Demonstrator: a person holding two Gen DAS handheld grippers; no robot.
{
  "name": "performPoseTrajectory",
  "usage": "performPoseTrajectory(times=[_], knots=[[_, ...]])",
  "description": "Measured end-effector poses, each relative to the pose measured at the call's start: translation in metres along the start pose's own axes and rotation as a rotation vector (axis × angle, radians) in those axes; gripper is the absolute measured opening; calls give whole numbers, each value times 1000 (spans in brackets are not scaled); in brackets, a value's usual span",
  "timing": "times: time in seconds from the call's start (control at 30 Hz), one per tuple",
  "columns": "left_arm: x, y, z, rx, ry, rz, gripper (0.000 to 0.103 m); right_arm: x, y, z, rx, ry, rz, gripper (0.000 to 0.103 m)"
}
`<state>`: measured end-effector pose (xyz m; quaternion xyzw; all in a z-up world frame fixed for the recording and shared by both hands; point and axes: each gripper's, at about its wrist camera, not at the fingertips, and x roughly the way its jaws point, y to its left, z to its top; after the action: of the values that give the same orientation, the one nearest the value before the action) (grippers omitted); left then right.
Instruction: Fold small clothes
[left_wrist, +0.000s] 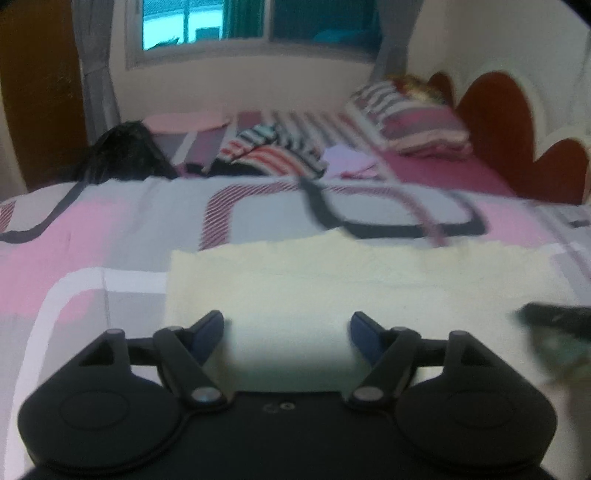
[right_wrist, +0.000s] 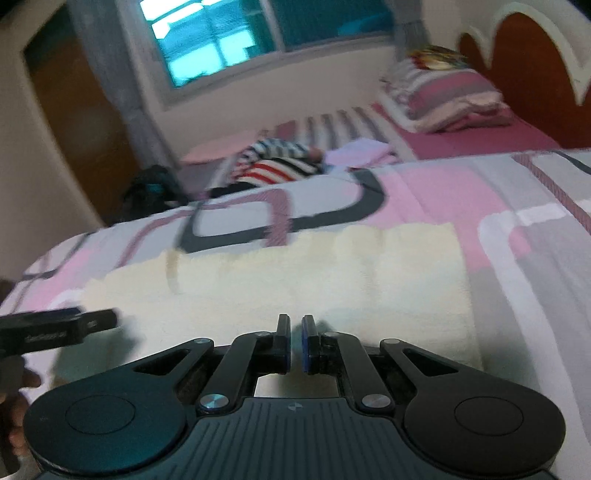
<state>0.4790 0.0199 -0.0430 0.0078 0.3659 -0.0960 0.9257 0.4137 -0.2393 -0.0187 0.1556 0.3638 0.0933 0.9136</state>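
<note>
A pale yellow cloth (left_wrist: 332, 280) lies flat on the near part of the bed, spread over a pink, grey and white patterned bedspread (left_wrist: 110, 229). The left gripper (left_wrist: 287, 332) hovers over the cloth's near edge with its fingers spread wide and nothing between them. The right gripper (right_wrist: 295, 341) sits over the same cloth, a little to the right, its fingers drawn almost together with a thin gap; whether any fabric is pinched there cannot be told.

Farther back on the bed lies a heap of striped clothes (left_wrist: 273, 153), with a small light purple piece (left_wrist: 349, 160) just to its right. A striped pillow (left_wrist: 406, 118) rests at the far right against a red-brown headboard (left_wrist: 495, 125). A black bag (left_wrist: 125, 151) sits at the far left, near a wooden door (left_wrist: 40, 92). A window (left_wrist: 207, 22) fills the far wall.
</note>
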Motion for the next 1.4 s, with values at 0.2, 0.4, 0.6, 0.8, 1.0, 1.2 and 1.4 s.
performPoseTrajectory(times=[0.2, 0.4, 0.6, 0.8, 1.0, 1.2, 1.4], knots=[[-39, -41, -34, 37, -29, -61, 79, -20, 29, -33, -111, 57, 79, 5], [-39, -27, -62, 12, 40, 15, 75, -34, 5, -58, -117, 46, -28, 5], [-54, 9, -67, -77, 33, 56, 69, -59, -37, -54, 13, 3, -52, 5], [-68, 12, -48, -88, -69, 18, 76, -71, -34, -34, -9, -89, -34, 5], [-43, 12, -41, -19, 8, 62, 74, -50, -70, -23, 47, -64, -68, 5], [-35, 25, -40, -93, -3, 89, 74, -39, -87, -8, 32, -97, -58, 63], [-31, 22, -43, -81, -13, 99, 75, -30, -83, -7, -24, -76, -29, 34]])
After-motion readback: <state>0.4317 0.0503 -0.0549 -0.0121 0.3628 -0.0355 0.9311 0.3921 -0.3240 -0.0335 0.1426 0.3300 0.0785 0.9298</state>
